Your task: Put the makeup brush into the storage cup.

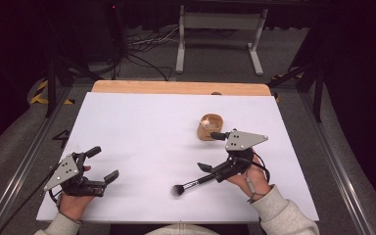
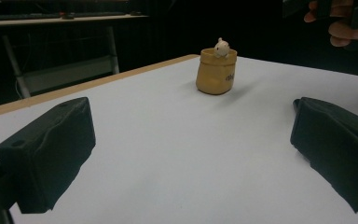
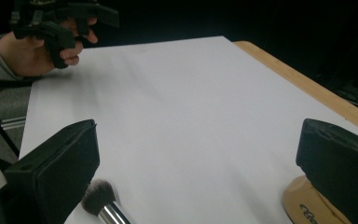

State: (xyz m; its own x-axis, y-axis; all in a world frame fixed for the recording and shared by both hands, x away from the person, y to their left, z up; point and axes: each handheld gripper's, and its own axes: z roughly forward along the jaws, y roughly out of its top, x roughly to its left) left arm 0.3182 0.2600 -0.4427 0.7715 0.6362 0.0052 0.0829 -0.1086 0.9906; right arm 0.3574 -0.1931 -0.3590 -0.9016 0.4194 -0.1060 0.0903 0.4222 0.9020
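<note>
High view: white table [image 1: 142,132] with a wooden strip at the far edge. Left hand [image 1: 71,203] comes in at the bottom left, wrist low near the front edge, holding the left gripper [image 1: 105,164] pointed right and slightly away from the person; jaws spread wide, nothing between them. Right hand [image 1: 247,178] sits at the bottom right, palm toward the table centre, holding the right gripper [image 1: 210,152] aimed left; jaws also wide apart and empty. A tan pot [image 1: 209,126] with a small pale figure inside stands just beyond the right gripper's far jaw. A makeup brush [image 1: 191,185] lies flat on the table, bristles to the left, handle running under the right gripper's near jaw. Right gripper view: bristles [image 3: 97,193] just beside the left jaw, pot base [image 3: 303,203] at the right jaw; unclear if either touches.
</note>
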